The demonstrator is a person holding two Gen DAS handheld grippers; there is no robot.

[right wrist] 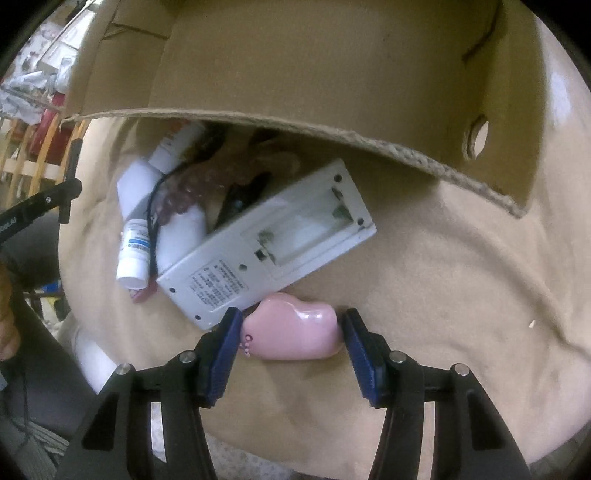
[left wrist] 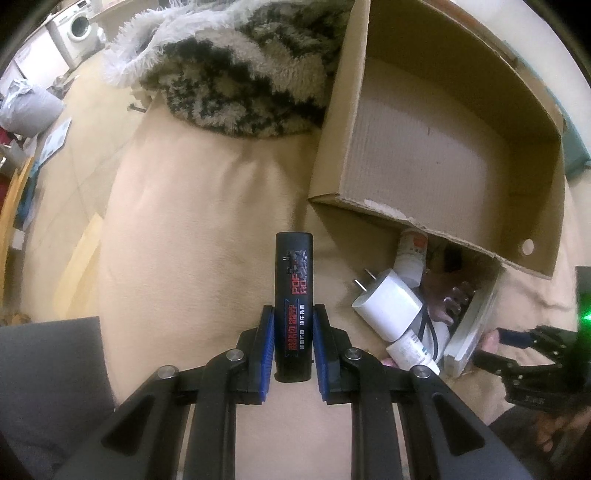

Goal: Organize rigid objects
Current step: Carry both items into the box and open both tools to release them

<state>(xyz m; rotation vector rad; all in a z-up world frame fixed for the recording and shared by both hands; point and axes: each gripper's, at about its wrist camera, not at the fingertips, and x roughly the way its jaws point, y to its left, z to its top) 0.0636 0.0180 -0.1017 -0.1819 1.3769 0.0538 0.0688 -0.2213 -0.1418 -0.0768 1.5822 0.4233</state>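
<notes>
My left gripper (left wrist: 293, 325) is shut on a black stick-shaped device (left wrist: 294, 280) with red lettering, held over the beige blanket. An open cardboard box (left wrist: 436, 155) stands ahead to the right. My right gripper (right wrist: 291, 328) is open, its pads on either side of a glossy pink heart-shaped object (right wrist: 295, 326) lying on the blanket; the left pad is close to it, the right pad slightly apart. Beyond it lie a white device (right wrist: 266, 240) with an open battery bay, a small white pill bottle (right wrist: 135, 251), a white plug adapter (left wrist: 388, 304) and a black cable.
A shaggy black-and-white rug (left wrist: 229, 74) is bunched at the back left of the blanket. The box flap (right wrist: 295, 125) overhangs the pile of small objects. The floor with a washing machine (left wrist: 75, 31) and clutter lies far left.
</notes>
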